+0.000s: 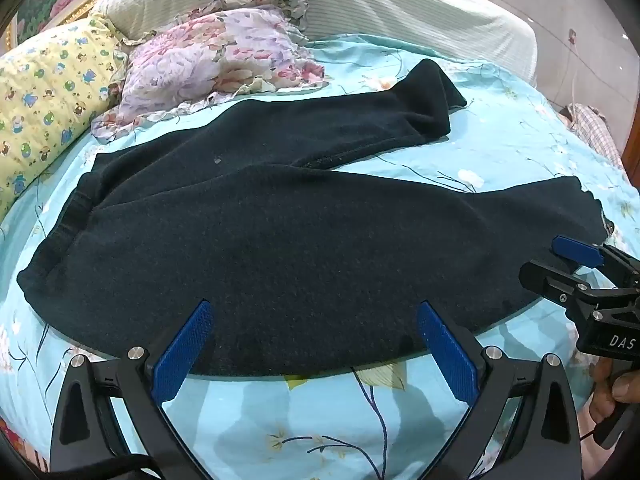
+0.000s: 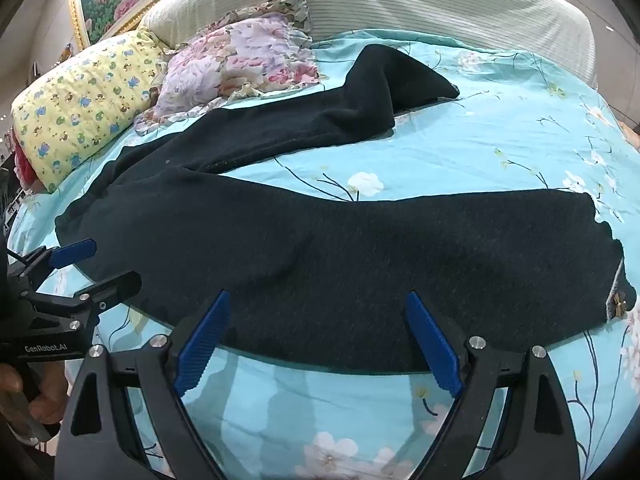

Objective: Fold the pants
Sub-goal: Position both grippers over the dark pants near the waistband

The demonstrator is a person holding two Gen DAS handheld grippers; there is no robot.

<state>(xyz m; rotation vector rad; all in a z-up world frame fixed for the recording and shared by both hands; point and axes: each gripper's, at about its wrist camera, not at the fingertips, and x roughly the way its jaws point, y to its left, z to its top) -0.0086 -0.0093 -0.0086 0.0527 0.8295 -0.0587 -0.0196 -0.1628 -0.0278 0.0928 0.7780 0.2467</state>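
Dark navy pants (image 1: 280,240) lie spread flat on the bed, waistband at the left, two legs running right; they also show in the right wrist view (image 2: 360,264). The far leg (image 2: 340,112) angles away toward the headboard; the near leg (image 2: 500,248) ends at a hem with a small ornament (image 2: 618,306). My left gripper (image 1: 316,312) is open and empty, hovering at the near edge of the seat. My right gripper (image 2: 318,300) is open and empty at the near edge of the near leg. Each gripper shows in the other's view: the right (image 1: 560,264) and the left (image 2: 100,264).
The bed has a light blue floral sheet (image 2: 460,152). A yellow cartoon-print pillow (image 1: 44,96) and a pink floral pillow (image 1: 208,64) lie at the far left by the cream headboard (image 1: 360,4). A checked cloth (image 1: 596,128) lies at the bed's right edge.
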